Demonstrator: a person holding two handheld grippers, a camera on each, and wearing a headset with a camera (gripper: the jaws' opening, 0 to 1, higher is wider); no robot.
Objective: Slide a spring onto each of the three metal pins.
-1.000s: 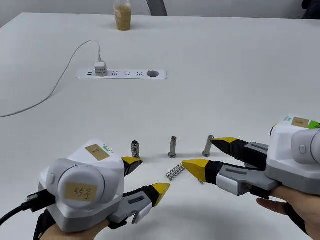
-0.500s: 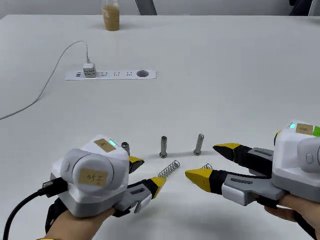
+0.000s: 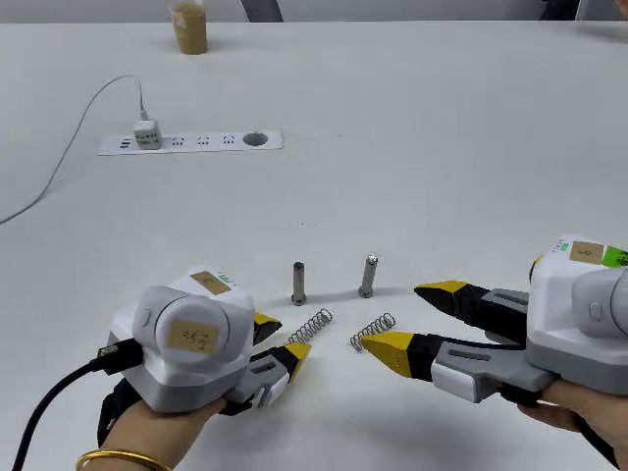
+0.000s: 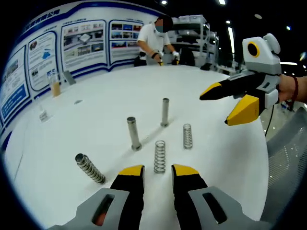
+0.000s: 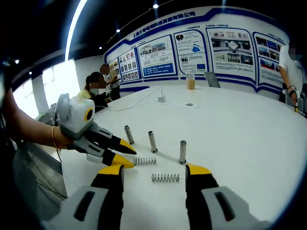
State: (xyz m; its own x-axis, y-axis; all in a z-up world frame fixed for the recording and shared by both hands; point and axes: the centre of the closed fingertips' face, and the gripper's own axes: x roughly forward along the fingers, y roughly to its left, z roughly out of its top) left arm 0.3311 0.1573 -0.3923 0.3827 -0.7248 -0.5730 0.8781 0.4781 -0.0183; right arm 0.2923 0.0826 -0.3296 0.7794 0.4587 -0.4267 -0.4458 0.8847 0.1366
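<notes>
Spring (image 4: 159, 156) lies before left gripper (image 4: 158, 168) jaws; second spring (image 5: 165, 178) before right gripper (image 5: 156, 170).

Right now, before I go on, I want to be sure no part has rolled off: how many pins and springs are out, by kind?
Metal pins: 3, two bare, one with a spring on it.
Springs: 3, two lying loose, one on a pin.
Total: 6.

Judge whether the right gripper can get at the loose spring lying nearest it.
Probably yes: the right gripper is open, and the spring lies flat just ahead between its jaws, with nothing blocking.
</notes>
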